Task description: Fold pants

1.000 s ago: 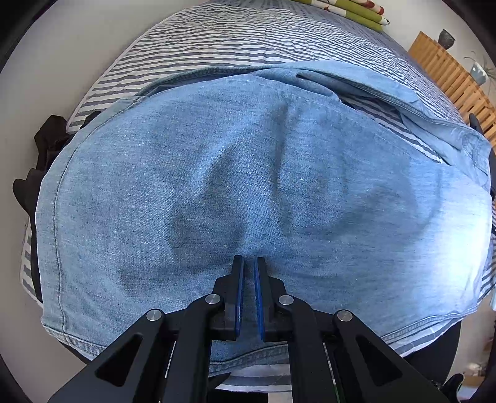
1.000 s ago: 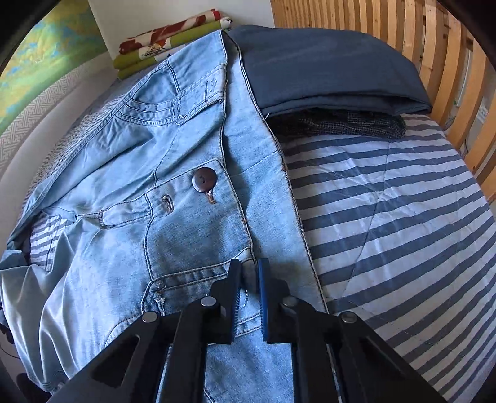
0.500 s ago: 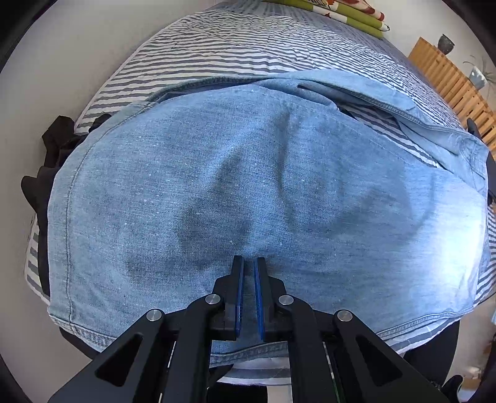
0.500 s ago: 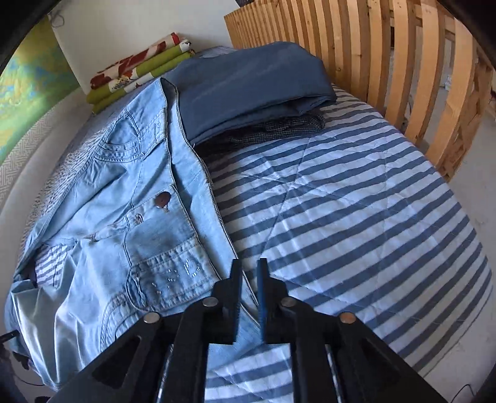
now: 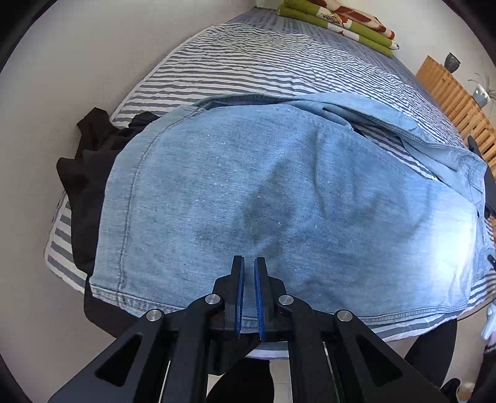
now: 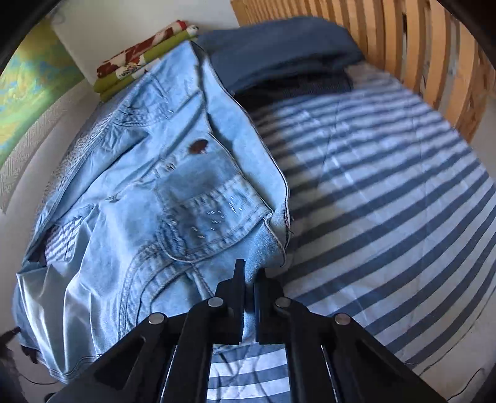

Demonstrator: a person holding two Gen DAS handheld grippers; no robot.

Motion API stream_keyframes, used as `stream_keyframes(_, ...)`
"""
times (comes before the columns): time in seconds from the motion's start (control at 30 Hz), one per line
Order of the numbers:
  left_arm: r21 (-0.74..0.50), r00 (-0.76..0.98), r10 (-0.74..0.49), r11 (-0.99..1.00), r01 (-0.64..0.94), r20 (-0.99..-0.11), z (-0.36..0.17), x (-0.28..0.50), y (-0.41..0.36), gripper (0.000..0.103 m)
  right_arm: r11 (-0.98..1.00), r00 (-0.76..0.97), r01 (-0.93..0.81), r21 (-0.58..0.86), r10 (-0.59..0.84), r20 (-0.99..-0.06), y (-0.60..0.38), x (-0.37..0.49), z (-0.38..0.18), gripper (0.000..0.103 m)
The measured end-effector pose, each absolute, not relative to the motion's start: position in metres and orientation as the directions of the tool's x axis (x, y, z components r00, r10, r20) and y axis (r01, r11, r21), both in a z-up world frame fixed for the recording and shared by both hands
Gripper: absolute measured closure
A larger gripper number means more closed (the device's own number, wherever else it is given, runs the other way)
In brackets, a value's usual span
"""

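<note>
The jeans (image 6: 161, 198) lie across the striped bed (image 6: 387, 192). Since a moment ago the right gripper (image 6: 249, 279) has nipped shut on their waist edge, lifting it; the left gripper (image 5: 249, 272) stays clamped on the hem. The fold can begin.

A bed with a blue-and-white striped cover (image 6: 387, 192) is carrying everything here. Light blue denim pants (image 5: 279, 198) are lying spread across it, their waist with a brown button (image 6: 198, 146) showing in the right wrist view. A folded dark blue cloth (image 6: 279, 49) is resting near the wooden slatted frame (image 6: 427, 46), on top of a darker checked fabric. Folded green and red patterned bedding (image 5: 341, 21) is sitting at the far end, and a black garment (image 5: 90, 161) is lying partly under the pants at the bed's edge
</note>
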State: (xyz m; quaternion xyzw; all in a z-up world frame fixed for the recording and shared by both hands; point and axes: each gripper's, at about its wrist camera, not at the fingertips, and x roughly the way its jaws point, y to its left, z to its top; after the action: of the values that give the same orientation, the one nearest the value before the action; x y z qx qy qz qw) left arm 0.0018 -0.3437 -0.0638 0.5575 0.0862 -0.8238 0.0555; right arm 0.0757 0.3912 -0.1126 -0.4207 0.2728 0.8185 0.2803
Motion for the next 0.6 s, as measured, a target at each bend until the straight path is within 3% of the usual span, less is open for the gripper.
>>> stream_keyframes(0.13, -0.057, -0.407, -0.034, -0.976, 0.21, -0.913, -0.041, 0.008, -0.367, 0.097, -0.678, -0.495, -0.732, 0.069, 0.459, -0.737, 0.376, 0.097, -0.059, 0.1)
stream_keyframes(0.3, -0.101, -0.462, -0.034, -0.959, 0.264, -0.886, -0.013, -0.007, -0.407, 0.097, -0.653, -0.364, -0.756, -0.026, 0.454, -0.813, 0.391, 0.092, -0.067, 0.097)
stream_keyframes(0.37, -0.105, -0.476, -0.032, -0.96, 0.259, -0.879, -0.005, -0.019, -0.414, 0.096, -0.615, -0.32, -0.787, -0.055, 0.482, -0.816, 0.389, 0.09, -0.059, 0.086)
stream_keyframes(0.43, -0.088, -0.477, -0.044, -0.964, 0.251, -0.878, 0.0, -0.034, -0.421, 0.094, -0.601, -0.34, -0.798, -0.036, 0.499, -0.797, 0.384, 0.089, -0.041, 0.083)
stream_keyframes(0.5, -0.062, -0.469, -0.06, -0.969, 0.239, -0.881, -0.001, -0.057, -0.421, 0.088, -0.65, -0.394, -0.76, -0.025, 0.491, -0.777, 0.371, 0.078, -0.02, 0.081)
stream_keyframes(0.6, 0.019, -0.449, -0.108, -0.98, 0.197, -0.887, -0.01, -0.095, -0.408, 0.072, -0.768, -0.49, -0.639, -0.023, 0.431, -0.758, 0.34, 0.044, 0.005, 0.062)
